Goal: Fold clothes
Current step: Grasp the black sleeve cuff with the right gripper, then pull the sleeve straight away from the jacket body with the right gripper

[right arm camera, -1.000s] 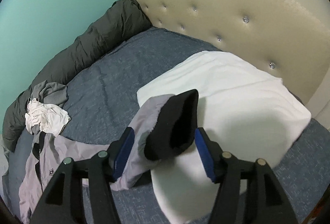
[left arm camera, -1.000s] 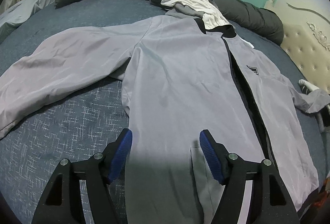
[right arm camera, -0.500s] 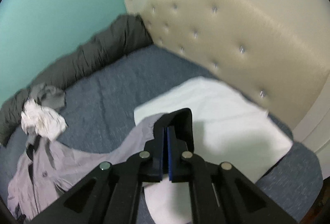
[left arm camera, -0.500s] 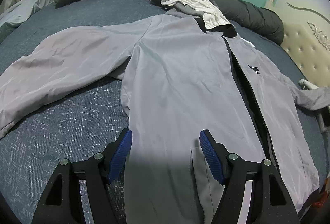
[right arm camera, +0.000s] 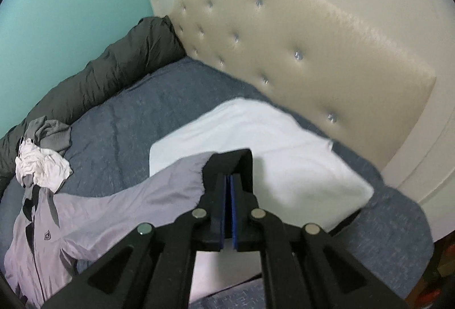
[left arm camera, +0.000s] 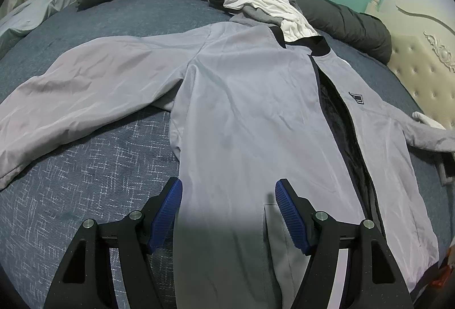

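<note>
Your right gripper [right arm camera: 228, 181] has just clamped shut on the black cuff [right arm camera: 230, 164] of the jacket [left arm camera: 250, 115], lifting that sleeve off the white pillow [right arm camera: 284, 155] at 12 o'clock, so the sleeve fold can begin. Your left gripper [left arm camera: 229, 195] hangs tilted downward, jaws wide and empty, over the jacket's hem at 6 o'clock on the bed [left arm camera: 99, 161].

White pillow [right arm camera: 284, 149] on blue bedspread [right arm camera: 136, 107] — tufted headboard [right arm camera: 298, 33] behind
</note>
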{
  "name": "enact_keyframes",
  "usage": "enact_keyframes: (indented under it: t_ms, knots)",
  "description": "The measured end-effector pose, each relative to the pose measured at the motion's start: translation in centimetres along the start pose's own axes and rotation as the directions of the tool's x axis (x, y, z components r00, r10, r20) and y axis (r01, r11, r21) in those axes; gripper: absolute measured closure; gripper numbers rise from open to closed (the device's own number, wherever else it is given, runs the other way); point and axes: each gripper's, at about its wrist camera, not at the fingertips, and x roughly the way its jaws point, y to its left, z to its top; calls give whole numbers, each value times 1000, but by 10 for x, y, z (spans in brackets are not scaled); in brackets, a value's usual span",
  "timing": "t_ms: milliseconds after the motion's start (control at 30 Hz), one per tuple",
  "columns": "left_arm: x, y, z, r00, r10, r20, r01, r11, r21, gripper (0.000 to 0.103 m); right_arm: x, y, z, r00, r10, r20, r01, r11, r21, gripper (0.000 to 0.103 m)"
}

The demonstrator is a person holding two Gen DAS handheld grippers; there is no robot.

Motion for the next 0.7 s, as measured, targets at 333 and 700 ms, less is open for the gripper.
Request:
enact_keyframes:
  t_ms: [333,700]
  knots:
    - [-1,-2,-1,1000,-9,3,9,1000,5,31,-74,32,-8,957,-169,237,189,980,-66,73]
    - [-6,-5,-4,1000,-20,3,20,1000,17,31,-29,224,-118,923,355,-148,-384,856,-346,72]
